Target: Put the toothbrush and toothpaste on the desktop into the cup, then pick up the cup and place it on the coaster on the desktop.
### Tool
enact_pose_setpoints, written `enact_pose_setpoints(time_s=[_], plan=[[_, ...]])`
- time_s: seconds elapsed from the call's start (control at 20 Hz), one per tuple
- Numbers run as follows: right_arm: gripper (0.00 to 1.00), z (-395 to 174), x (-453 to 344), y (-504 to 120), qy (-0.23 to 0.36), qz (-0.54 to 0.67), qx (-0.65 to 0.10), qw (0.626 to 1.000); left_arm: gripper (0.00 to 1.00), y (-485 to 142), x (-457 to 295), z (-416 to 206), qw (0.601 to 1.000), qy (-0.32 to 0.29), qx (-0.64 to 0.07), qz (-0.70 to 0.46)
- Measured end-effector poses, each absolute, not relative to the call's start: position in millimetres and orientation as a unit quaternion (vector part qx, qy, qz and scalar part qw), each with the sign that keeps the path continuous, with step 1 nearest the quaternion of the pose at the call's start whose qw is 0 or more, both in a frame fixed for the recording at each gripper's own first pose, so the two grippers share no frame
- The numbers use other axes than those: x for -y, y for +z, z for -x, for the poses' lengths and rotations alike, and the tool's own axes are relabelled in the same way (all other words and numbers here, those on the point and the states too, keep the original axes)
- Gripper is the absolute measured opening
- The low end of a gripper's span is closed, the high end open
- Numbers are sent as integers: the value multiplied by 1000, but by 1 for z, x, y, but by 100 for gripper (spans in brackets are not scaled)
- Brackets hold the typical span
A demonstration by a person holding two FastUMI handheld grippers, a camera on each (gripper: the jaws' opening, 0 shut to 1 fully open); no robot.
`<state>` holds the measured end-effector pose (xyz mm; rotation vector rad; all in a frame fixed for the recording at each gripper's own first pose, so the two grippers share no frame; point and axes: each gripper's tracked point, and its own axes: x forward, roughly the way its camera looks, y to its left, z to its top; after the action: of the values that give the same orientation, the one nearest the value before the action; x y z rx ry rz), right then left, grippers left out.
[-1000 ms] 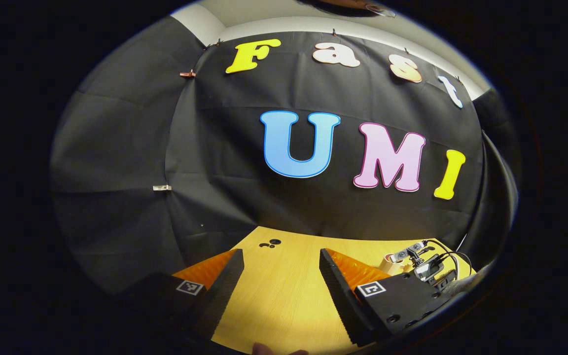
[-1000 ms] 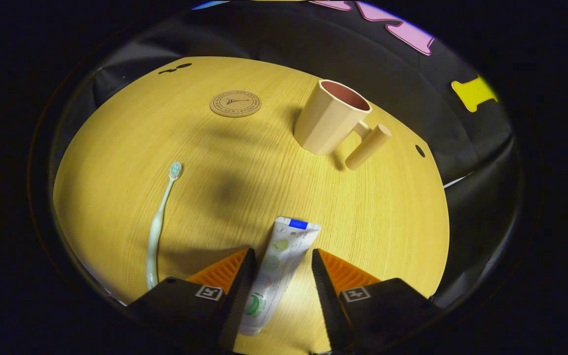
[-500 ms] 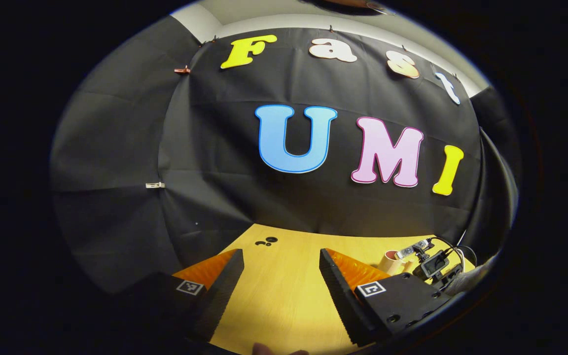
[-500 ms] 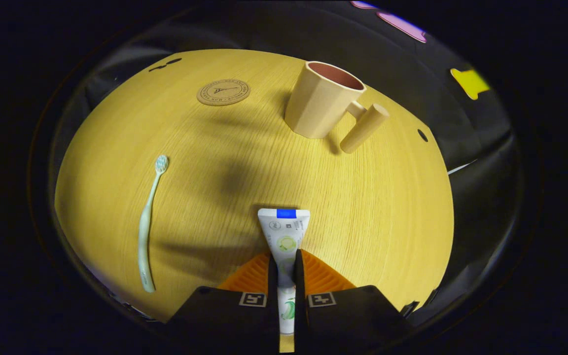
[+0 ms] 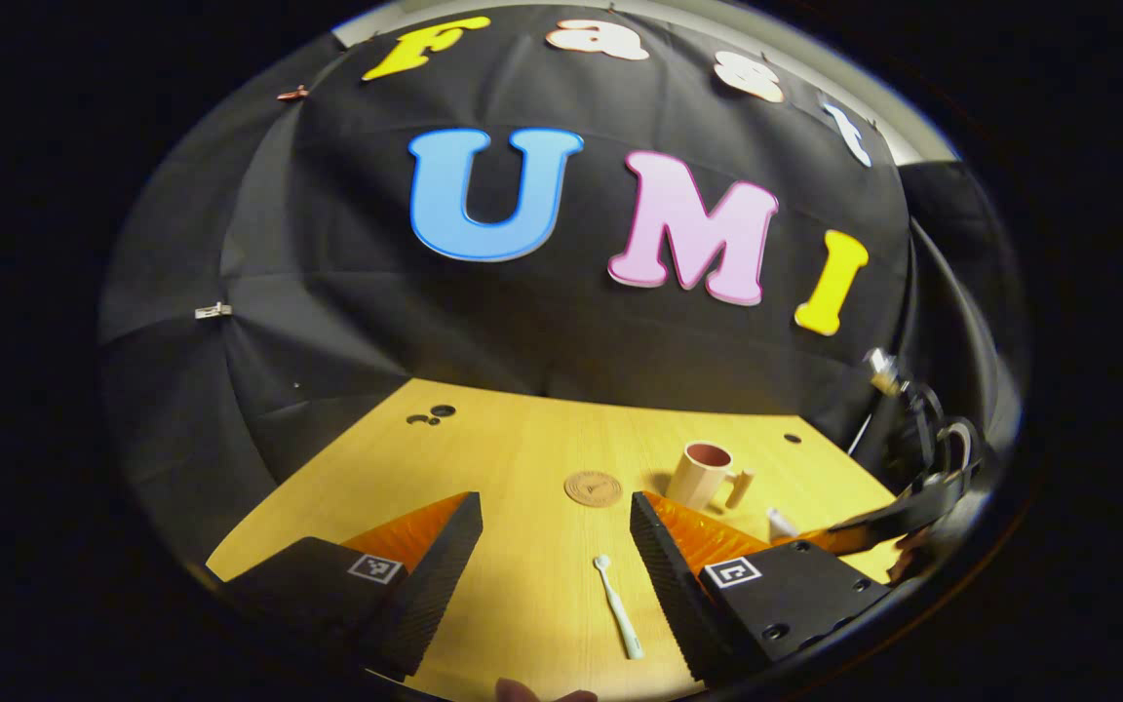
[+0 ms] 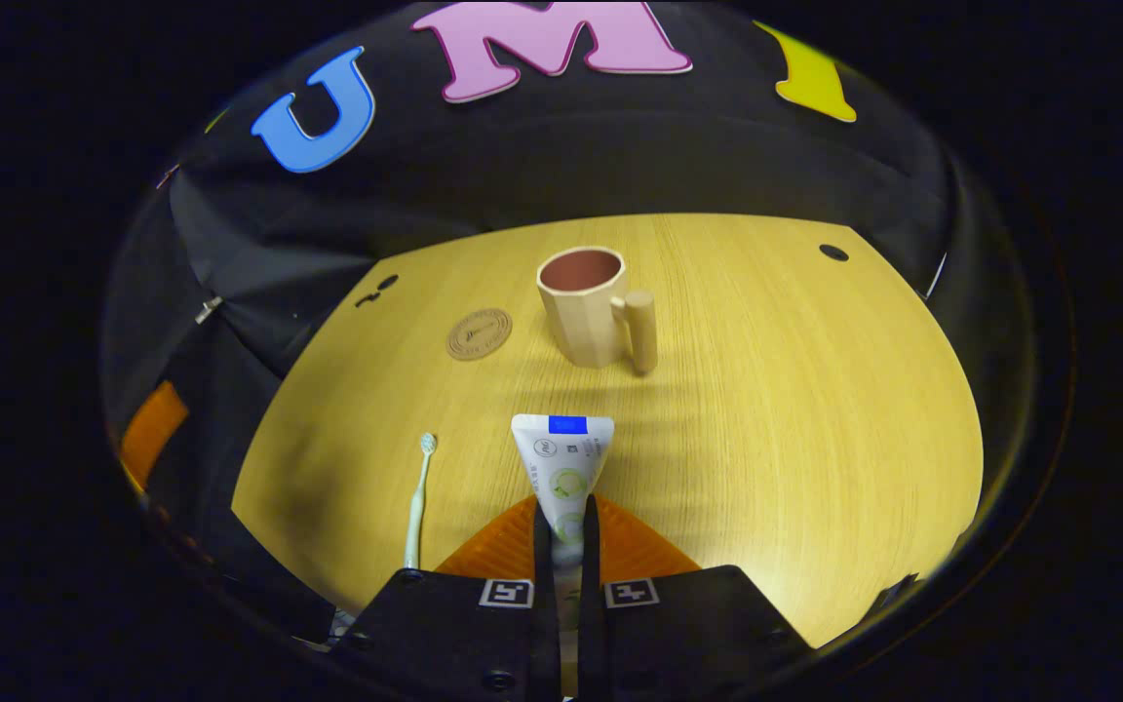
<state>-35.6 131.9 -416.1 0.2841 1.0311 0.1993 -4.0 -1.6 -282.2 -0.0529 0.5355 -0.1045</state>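
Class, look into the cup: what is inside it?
The cup looks empty as far as its pinkish inner wall shows; its bottom is hidden by the rim. The toothpaste is outside it.

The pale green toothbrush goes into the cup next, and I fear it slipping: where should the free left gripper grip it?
Judging by its pose, take the pale green toothbrush at mid-handle, from above. It lies flat on the yellow wooden table, bristles far, so the open left gripper should straddle the thin handle crosswise.
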Motion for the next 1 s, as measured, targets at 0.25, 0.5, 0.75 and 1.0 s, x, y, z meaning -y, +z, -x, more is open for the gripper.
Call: enact_pose_setpoints(time_s=[0.25,0.5,0.75,1.0], plan=[[11,19,-87,-355,113,-162,-440,876,97,-346,36,-2,944,-58,-324,-7],[11,-3,-31,-297,117,-184,-377,900,97,-418,47,8,917,-30,-396,-34],[11,-8,-2,-285,127,-188,-362,904,95,-461,58,18,889,-21,-455,-45],[11,-2,11,-296,131,-203,-374,896,92,-474,61,24,877,-11,-476,-63]])
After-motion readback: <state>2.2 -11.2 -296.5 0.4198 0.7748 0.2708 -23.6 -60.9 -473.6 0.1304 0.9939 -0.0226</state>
